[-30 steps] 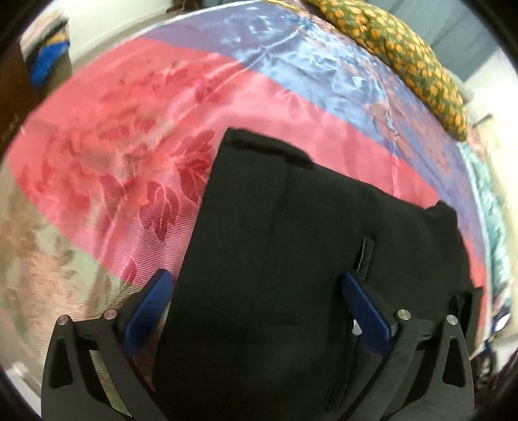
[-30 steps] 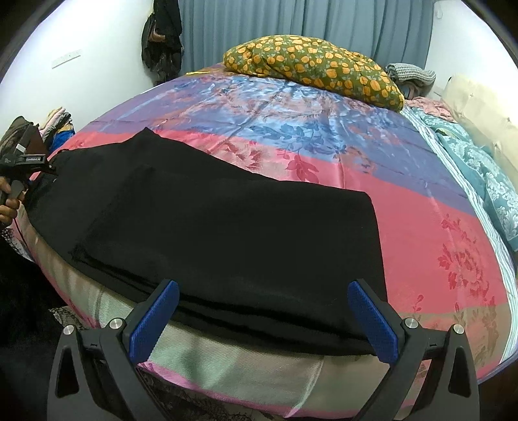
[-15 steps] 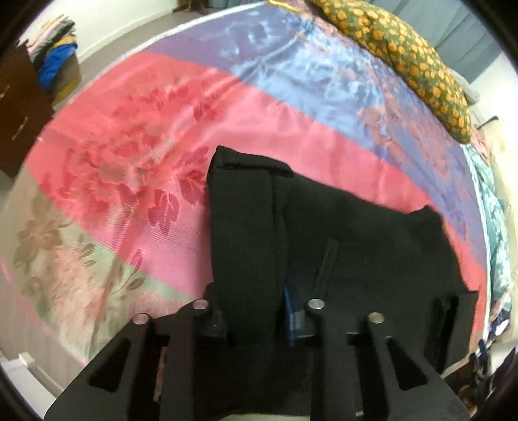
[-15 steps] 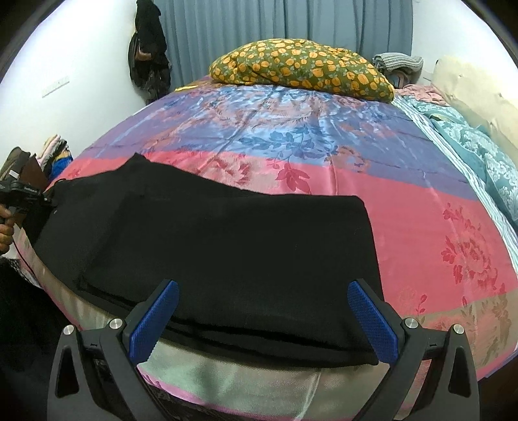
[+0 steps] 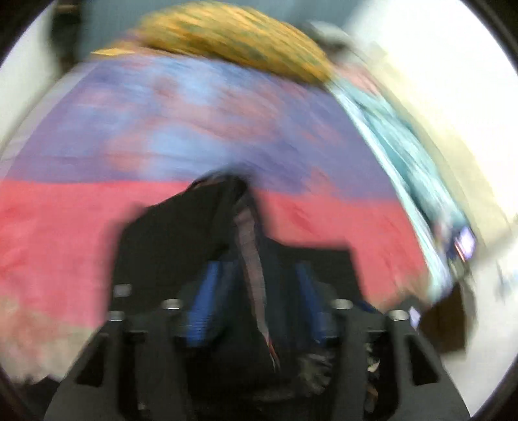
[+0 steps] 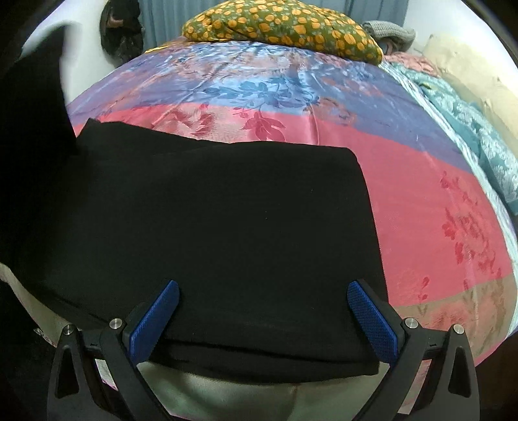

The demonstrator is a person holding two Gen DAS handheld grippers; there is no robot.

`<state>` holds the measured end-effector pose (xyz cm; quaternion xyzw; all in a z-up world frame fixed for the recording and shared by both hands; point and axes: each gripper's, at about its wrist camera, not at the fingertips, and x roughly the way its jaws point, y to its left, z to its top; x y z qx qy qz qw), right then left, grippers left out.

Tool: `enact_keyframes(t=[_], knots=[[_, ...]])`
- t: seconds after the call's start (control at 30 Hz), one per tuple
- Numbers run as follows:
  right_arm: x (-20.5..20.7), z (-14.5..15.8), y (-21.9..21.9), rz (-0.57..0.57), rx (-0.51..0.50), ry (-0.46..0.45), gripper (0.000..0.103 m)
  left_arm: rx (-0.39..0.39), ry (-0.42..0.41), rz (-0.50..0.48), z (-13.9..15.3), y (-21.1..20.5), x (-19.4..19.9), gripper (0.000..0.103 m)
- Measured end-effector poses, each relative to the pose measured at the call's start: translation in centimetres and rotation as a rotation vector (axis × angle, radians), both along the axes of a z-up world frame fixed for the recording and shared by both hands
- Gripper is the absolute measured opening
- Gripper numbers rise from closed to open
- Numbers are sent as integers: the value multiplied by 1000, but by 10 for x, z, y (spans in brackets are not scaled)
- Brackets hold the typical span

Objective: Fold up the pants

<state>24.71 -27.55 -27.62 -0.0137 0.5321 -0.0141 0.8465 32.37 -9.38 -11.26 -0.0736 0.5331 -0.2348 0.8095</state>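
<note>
Black pants (image 6: 210, 226) lie folded lengthwise on the bed's near edge. My right gripper (image 6: 264, 306) is open, its blue pads either side of the near hem end, just above the cloth. In the blurred left wrist view my left gripper (image 5: 255, 285) is shut on the pants' waist end (image 5: 246, 246) and holds it lifted, a bunch of cloth standing up between the blue pads. That lifted black cloth also shows in the right wrist view (image 6: 32, 97) at far left.
The bed has a pink, blue and purple satin cover (image 6: 437, 194). An orange-patterned pillow (image 6: 281, 29) lies at the head. A teal blanket (image 6: 469, 123) runs along the right side. Dark clothes (image 6: 121, 32) hang on the far wall.
My left gripper closed on the waist end and lifted it, swinging fast toward the right. My right gripper moved closer over the hem end and stays open.
</note>
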Motion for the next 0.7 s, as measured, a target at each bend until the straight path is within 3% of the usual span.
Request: enact_keyframes(t=[0.07, 0.17, 0.23, 0.33, 0.4, 0.43, 0.5, 0.6, 0.63, 0.7], knots=[[-1, -2, -4, -7, 8, 1, 103, -22, 26, -118, -10, -39, -11, 55], [-6, 0, -9, -10, 17, -2, 103, -23, -80, -141, 6, -33, -32, 57], [-8, 5, -14, -13, 22, -11, 103, 7, -142, -63, 16, -2, -40, 67], [-17, 27, -27, -46, 40, -95, 103, 47, -174, 103, 12, 56, -33, 67], [-24, 49, -41, -56, 195, -197, 103, 110, -194, 219, -3, 94, -40, 60], [-27, 56, -46, -51, 284, -231, 103, 138, -187, 260, -15, 108, -43, 51], [-24, 61, -54, -26, 558, -260, 103, 147, -162, 264, -37, 114, -46, 35], [2, 40, -48, 16, 881, -123, 103, 251, -110, 165, -89, 89, -43, 14], [13, 30, -43, 30, 935, -61, 102, 276, -102, 140, -100, 85, -43, 8], [37, 1, -32, 12, 995, 91, 90, 307, -125, 114, -105, 83, -47, 8]])
